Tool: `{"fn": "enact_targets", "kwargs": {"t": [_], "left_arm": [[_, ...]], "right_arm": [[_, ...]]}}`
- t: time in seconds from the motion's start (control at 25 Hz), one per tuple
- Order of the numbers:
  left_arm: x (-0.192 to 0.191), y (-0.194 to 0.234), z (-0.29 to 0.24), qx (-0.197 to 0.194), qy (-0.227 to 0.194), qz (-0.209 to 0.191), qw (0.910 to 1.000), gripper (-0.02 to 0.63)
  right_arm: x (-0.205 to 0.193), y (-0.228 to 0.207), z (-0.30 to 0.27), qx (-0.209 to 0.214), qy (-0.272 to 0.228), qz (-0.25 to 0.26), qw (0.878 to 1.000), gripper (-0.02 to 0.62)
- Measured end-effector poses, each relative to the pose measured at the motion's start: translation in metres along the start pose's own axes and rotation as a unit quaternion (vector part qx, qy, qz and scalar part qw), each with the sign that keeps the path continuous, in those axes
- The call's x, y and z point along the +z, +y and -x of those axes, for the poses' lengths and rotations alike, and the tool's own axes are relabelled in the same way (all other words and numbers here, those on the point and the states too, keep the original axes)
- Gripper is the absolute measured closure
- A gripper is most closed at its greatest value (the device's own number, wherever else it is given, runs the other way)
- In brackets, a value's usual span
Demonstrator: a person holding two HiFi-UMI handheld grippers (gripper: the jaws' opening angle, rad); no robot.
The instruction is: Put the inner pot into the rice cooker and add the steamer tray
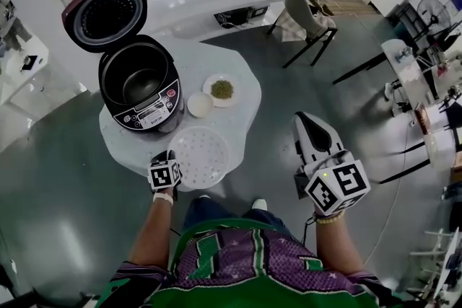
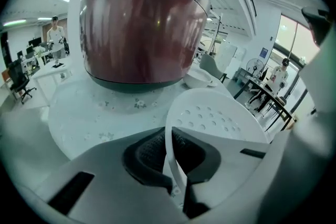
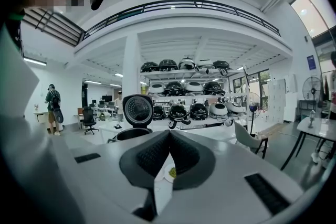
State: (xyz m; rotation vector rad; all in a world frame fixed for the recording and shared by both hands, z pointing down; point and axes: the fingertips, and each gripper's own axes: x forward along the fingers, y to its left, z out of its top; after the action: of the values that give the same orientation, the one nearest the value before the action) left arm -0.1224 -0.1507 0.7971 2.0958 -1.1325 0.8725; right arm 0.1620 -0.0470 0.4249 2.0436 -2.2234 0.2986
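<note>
Left gripper view: left gripper (image 2: 170,157) fingers (image 2: 149,152) are pinching the steamer tray (image 2: 215,118) rim, tray lying on counter (image 2: 94,113) just in front of rice cooker (image 2: 142,29). Right gripper (image 3: 169,157) fingers (image 3: 149,157) are pressing together, nothing betw. them.

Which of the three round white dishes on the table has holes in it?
The large white steamer tray nearest the person, its rim pinched by the left gripper. The small white bowl and the white plate of green bits are solid.
</note>
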Motion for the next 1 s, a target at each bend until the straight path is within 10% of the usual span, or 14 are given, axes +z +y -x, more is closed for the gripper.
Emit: {"fn": "enact_targets", "kwargs": {"t": [1.0], "left_arm": [[0.025,-0.024,0.118,0.025,-0.100,0.080,0.9915,0.575]], "right_arm": [[0.021,0.016,-0.002,0.100,-0.011,-0.005,0.995,0.588]]}}
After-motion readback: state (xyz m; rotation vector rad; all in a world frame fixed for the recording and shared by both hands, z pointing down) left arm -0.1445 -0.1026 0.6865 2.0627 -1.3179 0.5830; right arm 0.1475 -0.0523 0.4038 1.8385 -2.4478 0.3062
